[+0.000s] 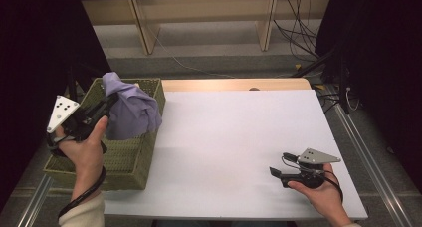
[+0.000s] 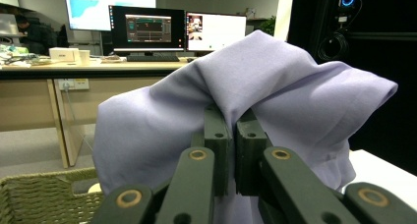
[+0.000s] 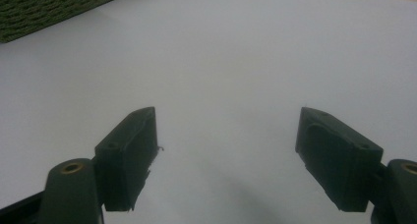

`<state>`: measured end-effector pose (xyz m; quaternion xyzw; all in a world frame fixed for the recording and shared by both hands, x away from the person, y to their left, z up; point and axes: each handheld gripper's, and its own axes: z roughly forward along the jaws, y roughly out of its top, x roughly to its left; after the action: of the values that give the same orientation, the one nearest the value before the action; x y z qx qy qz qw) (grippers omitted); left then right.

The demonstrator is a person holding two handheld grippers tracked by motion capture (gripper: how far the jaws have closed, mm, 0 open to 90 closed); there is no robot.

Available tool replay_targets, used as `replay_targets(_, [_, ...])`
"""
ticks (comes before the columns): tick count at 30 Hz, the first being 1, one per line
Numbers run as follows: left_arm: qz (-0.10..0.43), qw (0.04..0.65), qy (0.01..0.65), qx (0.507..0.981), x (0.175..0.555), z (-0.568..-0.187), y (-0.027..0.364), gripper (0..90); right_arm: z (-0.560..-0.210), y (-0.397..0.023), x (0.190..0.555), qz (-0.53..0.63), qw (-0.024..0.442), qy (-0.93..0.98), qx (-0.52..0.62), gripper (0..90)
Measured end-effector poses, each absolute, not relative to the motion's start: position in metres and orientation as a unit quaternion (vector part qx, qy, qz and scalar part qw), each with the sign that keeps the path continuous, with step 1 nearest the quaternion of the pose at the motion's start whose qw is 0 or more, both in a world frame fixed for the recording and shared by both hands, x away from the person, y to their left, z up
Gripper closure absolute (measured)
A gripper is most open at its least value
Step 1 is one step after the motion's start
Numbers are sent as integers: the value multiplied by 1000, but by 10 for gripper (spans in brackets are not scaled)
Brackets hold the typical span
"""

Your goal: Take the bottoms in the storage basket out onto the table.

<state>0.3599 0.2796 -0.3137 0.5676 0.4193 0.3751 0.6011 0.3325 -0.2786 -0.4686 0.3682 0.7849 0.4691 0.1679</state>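
Pinching a fold of the lilac cloth (image 1: 130, 110), the left gripper (image 1: 110, 101) holds it up over the woven basket (image 1: 127, 160) at the table's (image 1: 234, 137) left edge (cloth droops round the jaws, lower hem prob. brushing the basket rim). Right gripper (image 1: 275, 172) rests low nr the table's front-right corner, jaws wide apart w/ nothing between them.

Pale lavender cloth (image 1: 130, 112), plain, no print. Olive-green woven basket (image 1: 130, 160), coarse plaited weave. Matte white table top (image 1: 234, 147), light wood edge at 12 o'clock. Black grippers, left (image 1: 107, 105) and right (image 1: 274, 172), with grey plates bearing dark dots.
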Motion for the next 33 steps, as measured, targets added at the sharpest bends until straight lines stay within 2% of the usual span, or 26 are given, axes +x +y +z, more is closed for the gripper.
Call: replay_targets(33, [371,600,401,585,355,-310,256,856,-468,-279,332,468,169,787,365,246])
